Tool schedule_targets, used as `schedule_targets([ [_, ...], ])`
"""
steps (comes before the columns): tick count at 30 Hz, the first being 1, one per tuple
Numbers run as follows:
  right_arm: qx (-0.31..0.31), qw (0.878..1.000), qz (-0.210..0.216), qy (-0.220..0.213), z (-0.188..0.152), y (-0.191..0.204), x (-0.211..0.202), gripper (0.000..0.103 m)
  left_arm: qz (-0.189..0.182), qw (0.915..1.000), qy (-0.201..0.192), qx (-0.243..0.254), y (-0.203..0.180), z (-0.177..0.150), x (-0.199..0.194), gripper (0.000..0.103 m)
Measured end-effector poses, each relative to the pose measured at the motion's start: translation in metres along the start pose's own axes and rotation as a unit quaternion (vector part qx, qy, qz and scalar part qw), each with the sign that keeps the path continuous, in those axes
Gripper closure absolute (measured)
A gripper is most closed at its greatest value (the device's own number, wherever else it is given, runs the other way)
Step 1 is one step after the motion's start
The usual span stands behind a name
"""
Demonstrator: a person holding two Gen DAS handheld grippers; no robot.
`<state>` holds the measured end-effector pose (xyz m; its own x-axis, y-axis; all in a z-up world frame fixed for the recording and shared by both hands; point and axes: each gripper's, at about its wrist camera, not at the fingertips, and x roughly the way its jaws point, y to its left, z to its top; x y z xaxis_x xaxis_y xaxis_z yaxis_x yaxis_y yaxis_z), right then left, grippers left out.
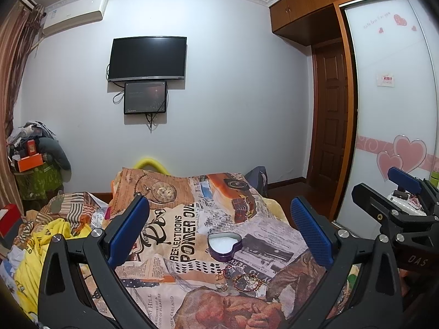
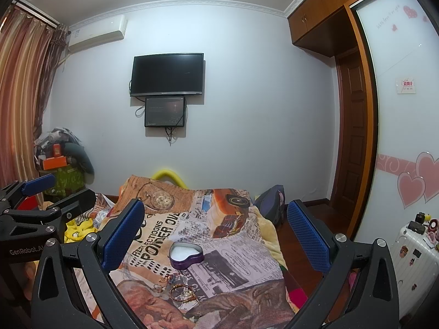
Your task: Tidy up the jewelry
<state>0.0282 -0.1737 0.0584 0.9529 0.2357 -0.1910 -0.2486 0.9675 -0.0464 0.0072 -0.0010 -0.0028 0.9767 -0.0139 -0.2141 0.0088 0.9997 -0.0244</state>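
Both the left gripper [image 1: 221, 229] and right gripper [image 2: 215, 231] hang with fingers spread wide, holding nothing. The bracelet [image 2: 182, 293] and small rings [image 2: 160, 288] lie on the printed bedspread [image 2: 233, 271], just near of the open heart-shaped tin [image 2: 186, 255]. They look light, slippery and easily snagged; pinching the bracelet's band seems safest.

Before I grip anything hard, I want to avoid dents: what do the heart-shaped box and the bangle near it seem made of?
The heart-shaped box looks like thin painted metal, a tin: glossy purple wall, crisp rim, white lining inside, possibly foam or fabric. The bangle looks like gold-toned metal with reddish accents; it glints, but it is too small to say whether solid or plated.
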Motion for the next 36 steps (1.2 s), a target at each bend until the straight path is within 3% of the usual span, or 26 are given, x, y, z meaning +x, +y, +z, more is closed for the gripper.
schedule_targets([
  [36,0.000,1.000,0.000,0.003,-0.0004,-0.0008,-0.0005,0.000,0.001,1.0000,0.007,-0.004,0.0000,-0.0061,0.0060,0.000],
])
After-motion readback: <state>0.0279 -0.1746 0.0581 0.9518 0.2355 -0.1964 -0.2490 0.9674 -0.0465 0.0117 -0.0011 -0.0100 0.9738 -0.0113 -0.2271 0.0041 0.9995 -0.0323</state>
